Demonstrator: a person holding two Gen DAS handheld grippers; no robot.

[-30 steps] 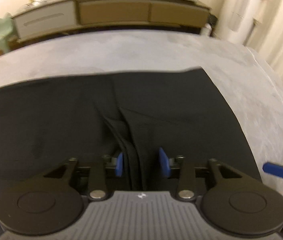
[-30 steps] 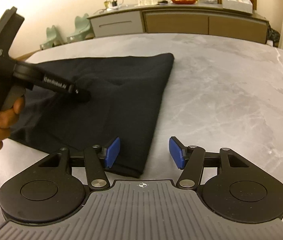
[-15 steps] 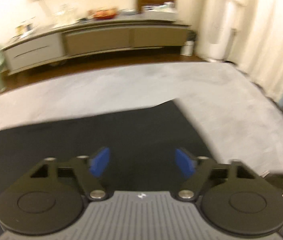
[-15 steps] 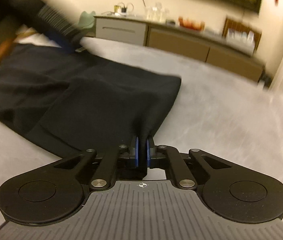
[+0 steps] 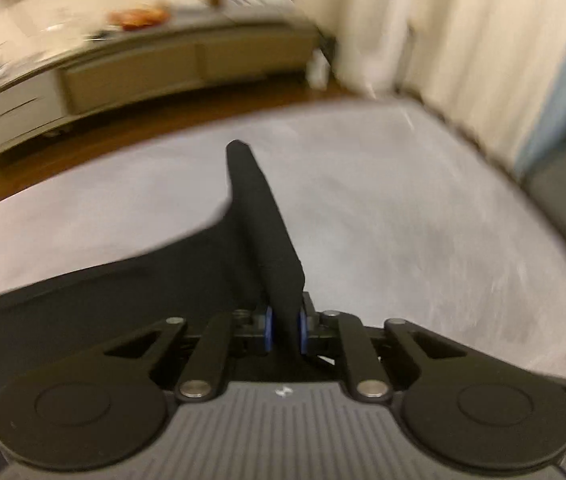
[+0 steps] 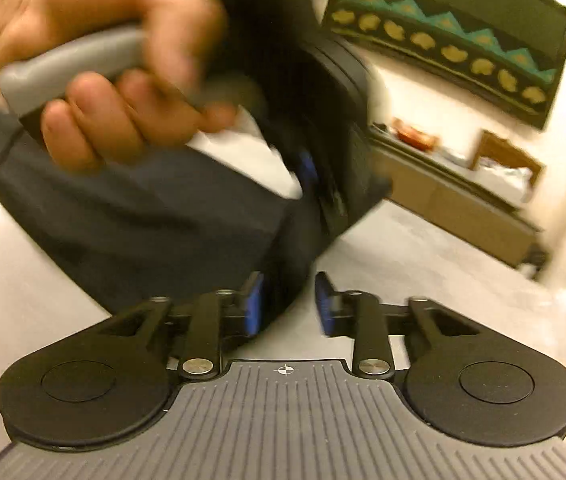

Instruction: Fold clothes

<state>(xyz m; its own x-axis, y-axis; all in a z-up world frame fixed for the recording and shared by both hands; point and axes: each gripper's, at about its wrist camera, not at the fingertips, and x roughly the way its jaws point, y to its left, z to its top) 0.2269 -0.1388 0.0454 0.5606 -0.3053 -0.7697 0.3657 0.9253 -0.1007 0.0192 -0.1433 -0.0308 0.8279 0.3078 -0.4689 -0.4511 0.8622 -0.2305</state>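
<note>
A living room lies behind the work area: a long low sideboard (image 5: 187,68) with beige and white fronts runs along the far wall, pale curtains (image 5: 495,48) hang to the right, and a dark wall hanging (image 6: 447,48) with teal and gold shapes shows in the right wrist view. In front of it spreads the wide grey marbled counter (image 5: 423,208), its far edge curved by the lens.

On the counter lies the dark garment (image 5: 131,296), most of it flat toward the left of the left wrist view. One fold of it rises from the surface as a narrow ridge that runs straight into the left gripper (image 5: 284,330). Its blue pads are closing and press on that fold from both sides, so the cloth is pinched and lifted there.

In the right wrist view the same garment (image 6: 155,216) hangs in a draped sheet below the person's left hand (image 6: 95,68), which grips a grey handle. The right gripper (image 6: 289,306) is opening: its blue pads stand apart, the cloth's lower edge sits against the left pad, and the right pad is clear of it. The picture is blurred.
</note>
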